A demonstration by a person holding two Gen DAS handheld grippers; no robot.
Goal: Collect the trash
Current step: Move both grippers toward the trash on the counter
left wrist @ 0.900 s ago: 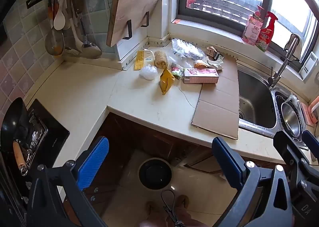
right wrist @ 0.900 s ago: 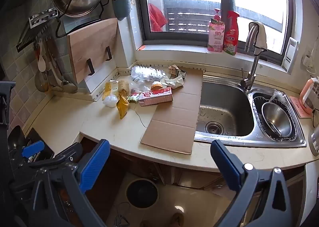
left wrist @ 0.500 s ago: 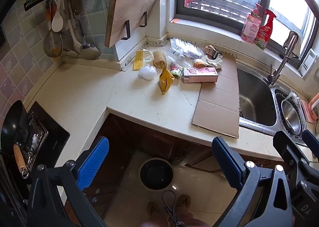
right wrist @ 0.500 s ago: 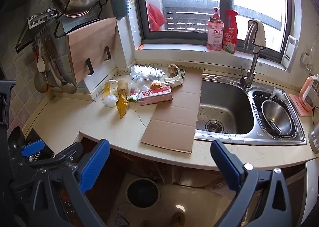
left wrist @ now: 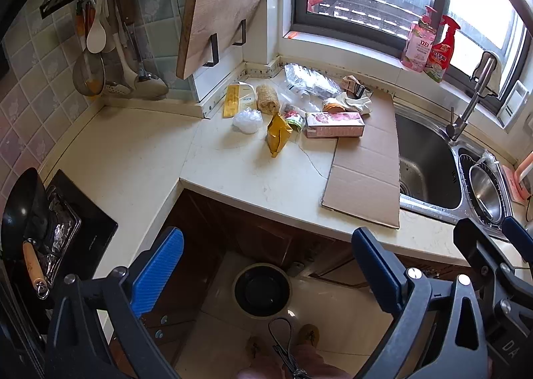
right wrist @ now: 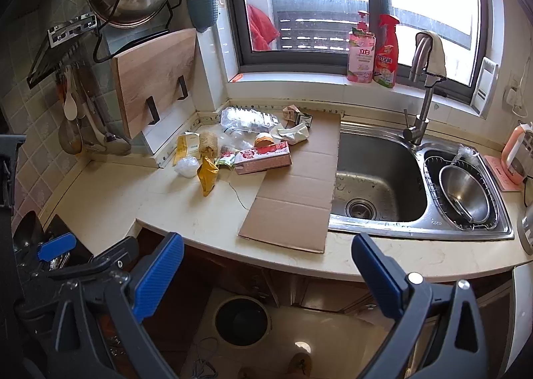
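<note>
Both views sit a little closer to the surface (left wrist: 140,159) than a second ago; trash unmoved.

Left tongs (left wrist: 266,265): blue pads wide apart, nothing between, tilted down over the surface edge. Right tongs (right wrist: 266,265): same, wide apart, empty.

Directly below both, on the floor: round dark trash bin (left wrist: 261,289), open top. Feet of the person visible beside it.

Flat brown cardboard sheet (right wrist: 296,186) lies along the steel sink (right wrist: 379,176), near edge overhanging slightly.

Trash clusters in the back corner, well apart from both tongs: pink rectangular carton (right wrist: 263,157) resting partly on the cardboard; crumpled yellow foil wrapper (right wrist: 207,176); white plastic wad (right wrist: 186,166); clear crushed plastic bottle (right wrist: 248,119); crumpled white paper (right wrist: 289,132).

Wooden cutting board (right wrist: 155,79) hangs on the wall.
</note>
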